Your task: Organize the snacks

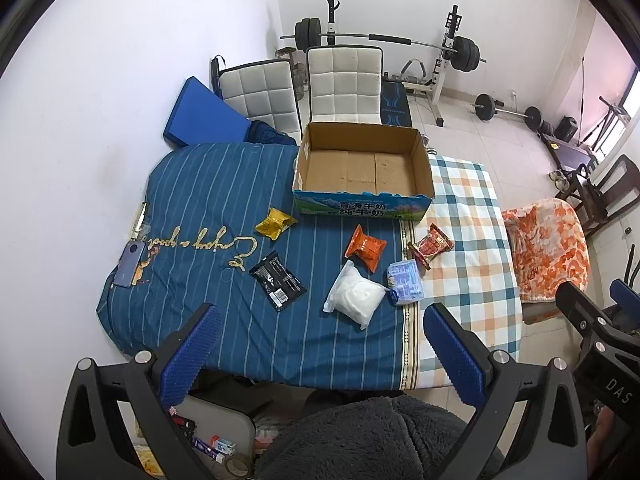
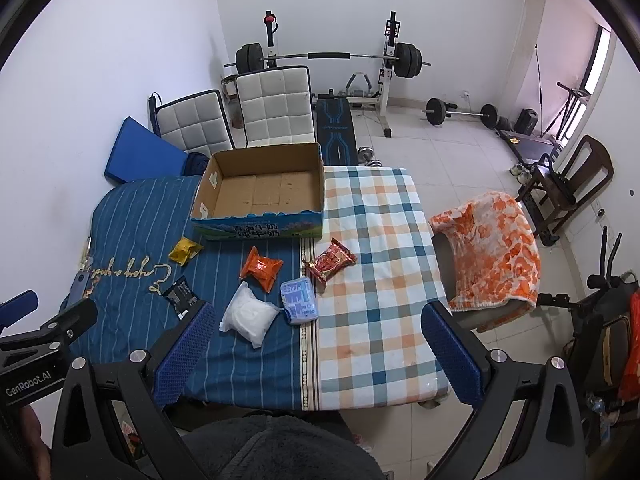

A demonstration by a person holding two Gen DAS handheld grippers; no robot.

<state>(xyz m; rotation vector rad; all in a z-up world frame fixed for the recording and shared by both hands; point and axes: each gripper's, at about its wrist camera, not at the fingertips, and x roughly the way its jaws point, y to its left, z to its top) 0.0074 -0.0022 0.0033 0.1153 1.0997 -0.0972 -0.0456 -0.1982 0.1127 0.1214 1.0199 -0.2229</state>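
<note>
An empty cardboard box [image 1: 362, 168] [image 2: 262, 194] stands at the far side of the cloth-covered table [image 1: 224, 184] [image 2: 376, 240]. Before it lie several snack packs: yellow [image 1: 275, 223] [image 2: 184, 250], orange [image 1: 365, 247] [image 2: 261, 267], red [image 1: 430, 246] [image 2: 329, 264], black [image 1: 278, 280] [image 2: 181, 294], white [image 1: 356, 300] [image 2: 249, 314] and pale blue [image 1: 405, 282] [image 2: 299, 300]. My left gripper [image 1: 320, 354] hovers open above the table's near edge, nothing between its fingers. My right gripper [image 2: 318, 354] is also open and empty, over the checked cloth.
A phone [image 1: 130, 263] lies at the table's left edge. Two white chairs [image 1: 344, 84] and a blue cushion [image 1: 204, 112] stand behind the table, a weight bench [image 2: 334, 128] beyond. A chair draped in an orange blanket [image 2: 492, 248] is at the right.
</note>
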